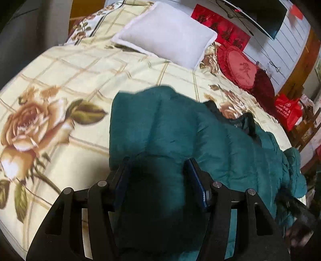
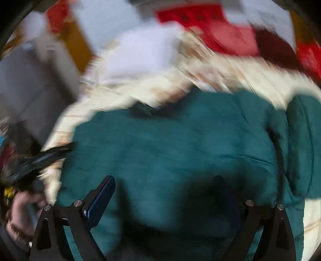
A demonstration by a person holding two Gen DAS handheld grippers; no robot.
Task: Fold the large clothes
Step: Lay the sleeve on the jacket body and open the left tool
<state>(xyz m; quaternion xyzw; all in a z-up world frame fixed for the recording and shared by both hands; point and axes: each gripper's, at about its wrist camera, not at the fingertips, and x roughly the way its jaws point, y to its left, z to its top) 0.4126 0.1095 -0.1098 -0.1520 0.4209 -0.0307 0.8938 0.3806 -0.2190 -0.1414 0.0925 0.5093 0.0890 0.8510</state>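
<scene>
A teal quilted puffer jacket lies across a bed, its dark collar lining facing up. A thick fold of it bulges between the blue pads of my left gripper, which is shut on that fold. In the right wrist view the jacket fills the middle, heavily blurred. My right gripper hangs over it with its jaws spread wide and only shadowed fabric below them. A person's hand shows at the left edge.
The bed carries a cream quilt with a rose print. A white pillow, a red heart cushion and a dark red cushion sit at its head. A red bag stands beside the bed, and a dark screen hangs on the wall.
</scene>
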